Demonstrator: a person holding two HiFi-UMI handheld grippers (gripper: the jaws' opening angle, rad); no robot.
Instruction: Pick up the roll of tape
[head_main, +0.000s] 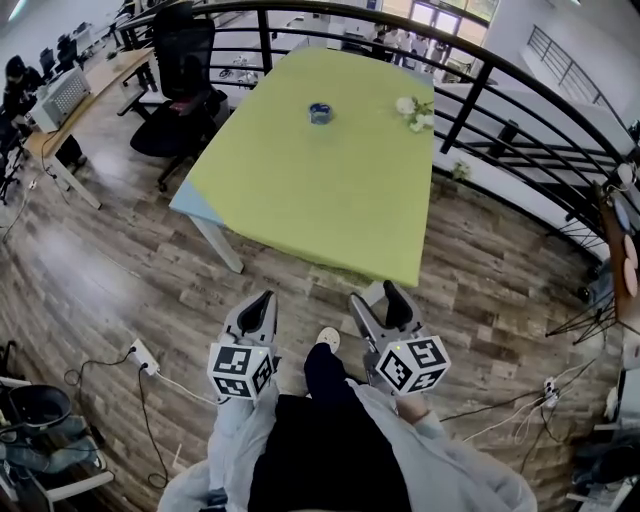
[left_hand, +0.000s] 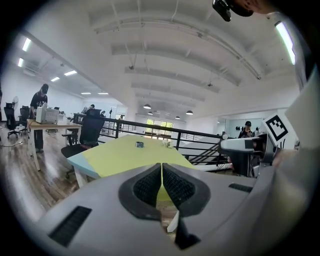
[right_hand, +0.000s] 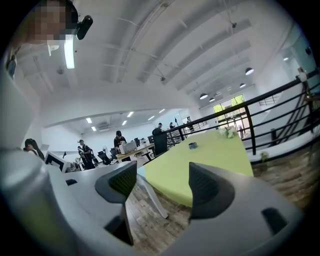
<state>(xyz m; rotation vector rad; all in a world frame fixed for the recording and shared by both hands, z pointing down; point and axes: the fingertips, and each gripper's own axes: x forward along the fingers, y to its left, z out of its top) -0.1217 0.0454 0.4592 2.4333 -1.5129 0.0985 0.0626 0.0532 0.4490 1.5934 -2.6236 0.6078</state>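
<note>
A small blue roll of tape (head_main: 320, 113) lies near the far end of the yellow-green table (head_main: 330, 190); it also shows as a tiny ring in the left gripper view (left_hand: 140, 144) and the right gripper view (right_hand: 192, 145). Both grippers hang over the wooden floor, short of the table's near edge. My left gripper (head_main: 262, 302) is shut, its pads together with nothing between them (left_hand: 161, 175). My right gripper (head_main: 382, 297) stands open and empty, jaws wide apart (right_hand: 162, 182). The tape is far ahead of both.
White flowers (head_main: 415, 112) lie at the table's far right. A black office chair (head_main: 180, 110) stands left of the table. A black railing (head_main: 520, 90) curves behind and to the right. Cables and a power strip (head_main: 143, 356) lie on the floor at the left.
</note>
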